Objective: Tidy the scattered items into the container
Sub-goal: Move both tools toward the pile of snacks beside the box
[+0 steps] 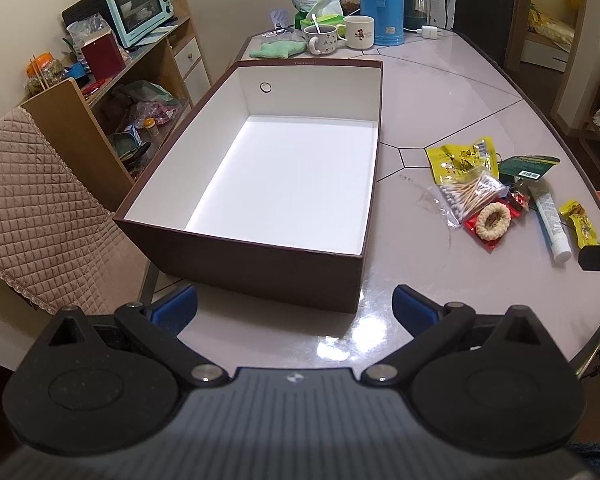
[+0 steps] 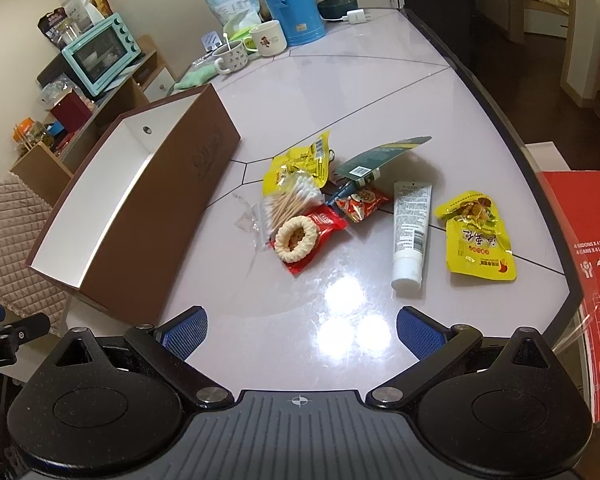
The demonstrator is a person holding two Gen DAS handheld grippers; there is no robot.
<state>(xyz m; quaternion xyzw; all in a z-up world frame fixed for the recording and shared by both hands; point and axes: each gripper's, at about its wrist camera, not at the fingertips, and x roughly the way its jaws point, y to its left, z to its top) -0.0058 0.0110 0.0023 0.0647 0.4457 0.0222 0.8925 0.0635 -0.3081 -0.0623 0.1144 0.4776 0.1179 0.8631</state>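
On the pale table [image 2: 340, 92] stands one brown box [image 1: 260, 264] with a white inside, holding none of the loose items. To its right lies the scatter, all on the tabletop outside the box: two yellow snack packets, one [image 2: 300, 162] at the far side of the heap and one [image 2: 478, 240] well apart near the table's right edge; one clear bag of cotton swabs [image 2: 288, 204] overlapping the first packet; one red wrapper with a ring-shaped biscuit [image 2: 296, 240] touching the swabs; one small red snack pack [image 2: 360, 202]; one dark green card with a barcode [image 2: 380, 158]; and one white tube [image 2: 410, 232] lying between the heap and the second yellow packet. The left gripper [image 1: 294, 308] hovers just before the box's near wall, jaws spread wide, holding nothing. The right gripper [image 2: 300, 334] hangs over bare table short of the heap, likewise wide apart with nothing between its fingers. At the far end stand two mugs [image 2: 252, 46] beside one blue flask [image 2: 290, 0].
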